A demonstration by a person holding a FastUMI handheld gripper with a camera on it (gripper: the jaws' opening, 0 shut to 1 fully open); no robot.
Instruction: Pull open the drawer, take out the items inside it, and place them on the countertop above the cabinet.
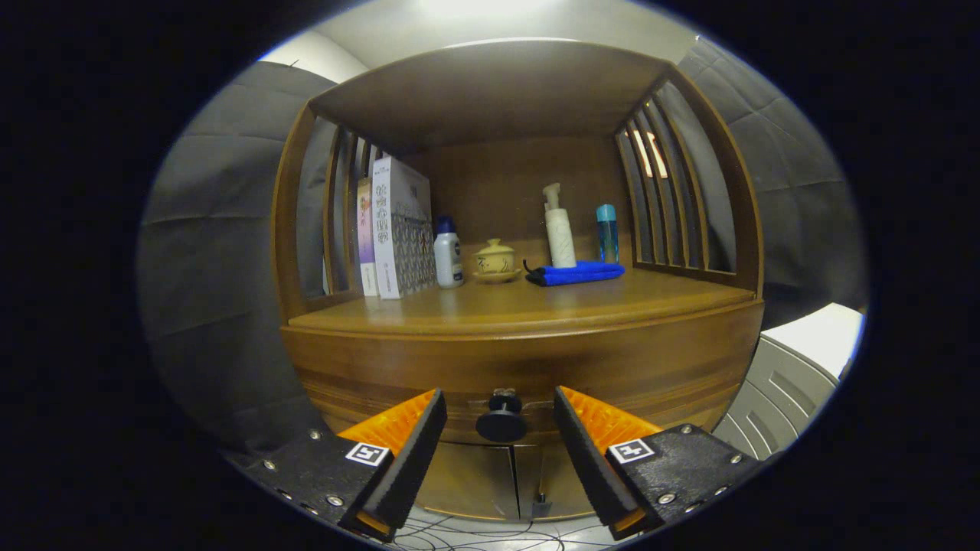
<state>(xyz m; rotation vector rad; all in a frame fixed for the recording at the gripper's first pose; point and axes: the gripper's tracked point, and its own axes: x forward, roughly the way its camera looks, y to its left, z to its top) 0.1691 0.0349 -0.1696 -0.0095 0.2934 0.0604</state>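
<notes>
Since the wide brown wooden drawer front [528,360] looks shut, this seems to be the very first step, the reach for the handle; the gripper [500,428] is spread open, touching nothing, with the round black drawer knob [501,423] sitting in the gap between its two fingers. Next, I'd judge, it must close on that knob and draw straight back; the items inside are hidden. On the wooden countertop [528,302] above, from the left: upright boxes [394,229], a white bottle with a dark blue cap [448,256], a small cream lidded pot [495,260], a folded blue cloth [578,273], a tall white pump bottle [559,229], a slim teal bottle [607,233]; all stand well back, leaving the front bare for placing.
</notes>
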